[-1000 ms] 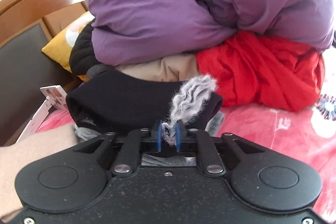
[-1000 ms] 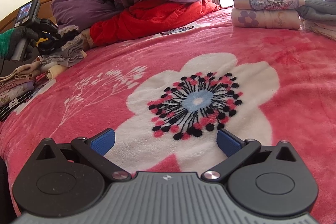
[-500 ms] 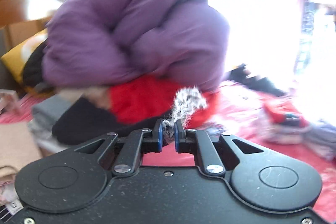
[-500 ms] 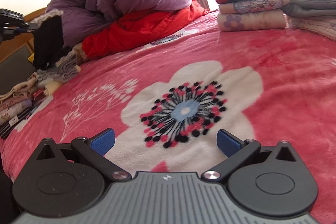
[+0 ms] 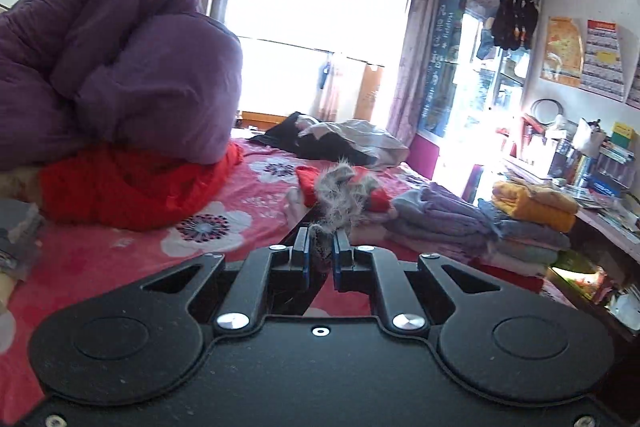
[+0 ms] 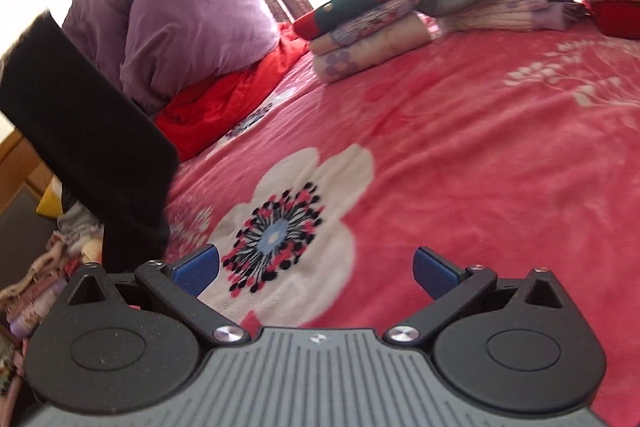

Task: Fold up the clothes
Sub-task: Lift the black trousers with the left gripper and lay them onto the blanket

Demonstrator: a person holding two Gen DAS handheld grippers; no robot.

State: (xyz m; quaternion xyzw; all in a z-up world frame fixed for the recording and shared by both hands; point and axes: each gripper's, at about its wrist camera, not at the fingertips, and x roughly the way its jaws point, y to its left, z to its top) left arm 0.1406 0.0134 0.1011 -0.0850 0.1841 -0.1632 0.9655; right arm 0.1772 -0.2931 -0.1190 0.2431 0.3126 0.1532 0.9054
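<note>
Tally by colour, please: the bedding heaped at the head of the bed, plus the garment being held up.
Purple duvet: 1
Red bundle: 1
Black garment, in the left gripper: 1
Total: 3

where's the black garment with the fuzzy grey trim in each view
Left wrist: black garment with fuzzy grey trim at centre, trim pinched in the shut left gripper.
Right wrist: it hangs at far left, above the bed.
Shared landmark: bulky purple quilt.
</note>
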